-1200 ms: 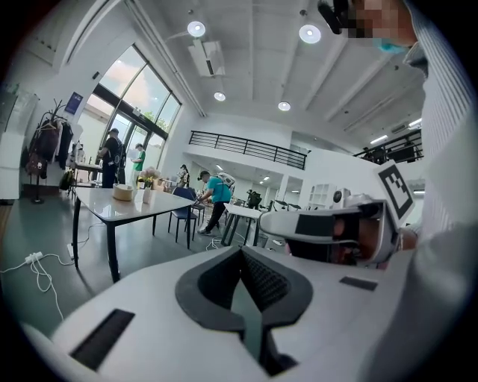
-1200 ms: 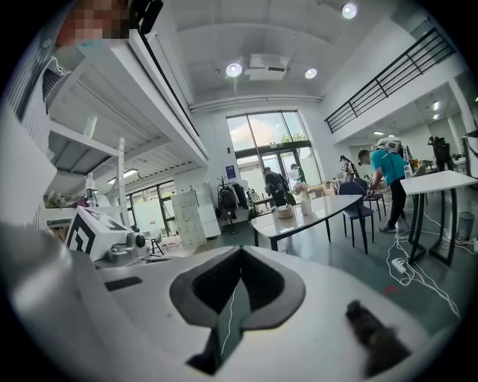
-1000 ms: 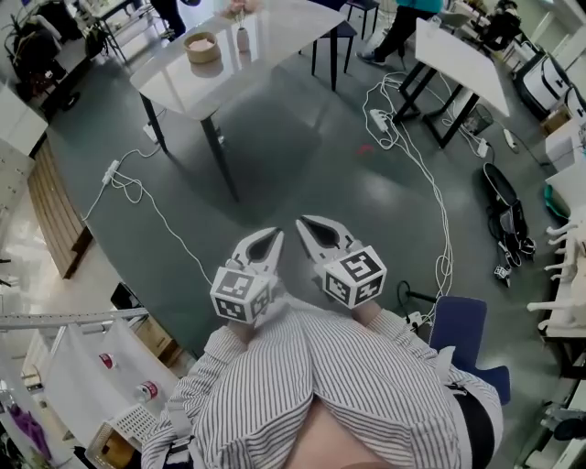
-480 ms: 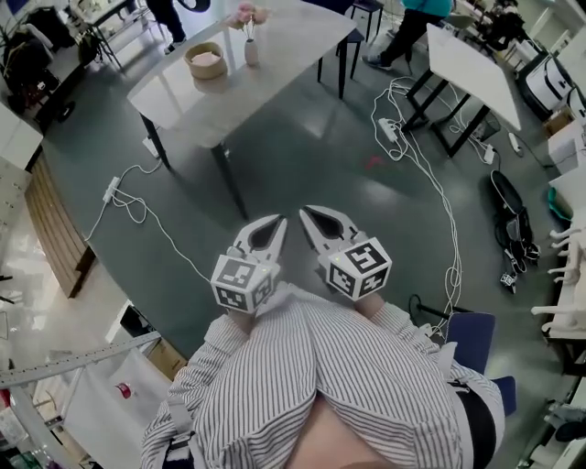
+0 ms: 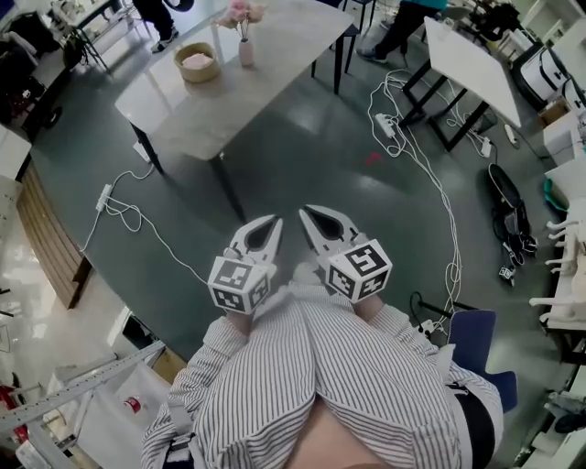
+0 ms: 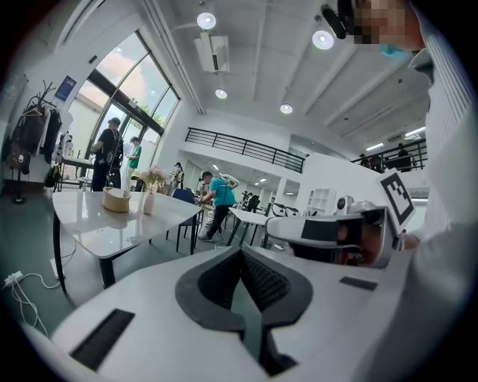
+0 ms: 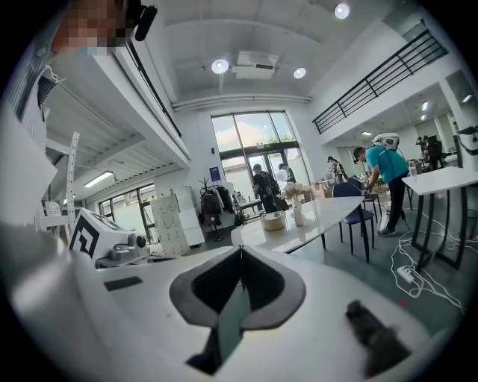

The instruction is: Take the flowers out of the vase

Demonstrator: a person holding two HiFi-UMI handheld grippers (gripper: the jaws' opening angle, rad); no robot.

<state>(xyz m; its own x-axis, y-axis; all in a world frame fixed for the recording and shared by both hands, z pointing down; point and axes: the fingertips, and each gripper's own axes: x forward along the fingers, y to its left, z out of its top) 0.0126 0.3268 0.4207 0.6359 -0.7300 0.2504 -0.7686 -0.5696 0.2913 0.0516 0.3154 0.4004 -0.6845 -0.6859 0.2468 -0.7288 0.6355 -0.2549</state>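
Left gripper, right gripper: jaws closed, nothing held, low centre of frame, well apart from table. Vase with flowers upper left on table, near bowl. Risks: floor cables snag feet; unsteadied pull on stems tips narrow vase.

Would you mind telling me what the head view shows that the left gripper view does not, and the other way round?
Only the head view shows the marker cube on the left gripper and the black bags on the floor. Only the left gripper view shows the ceiling lights and the balcony railing. Both show the table with the vase, flowers and basket, and the right gripper, shut and empty.
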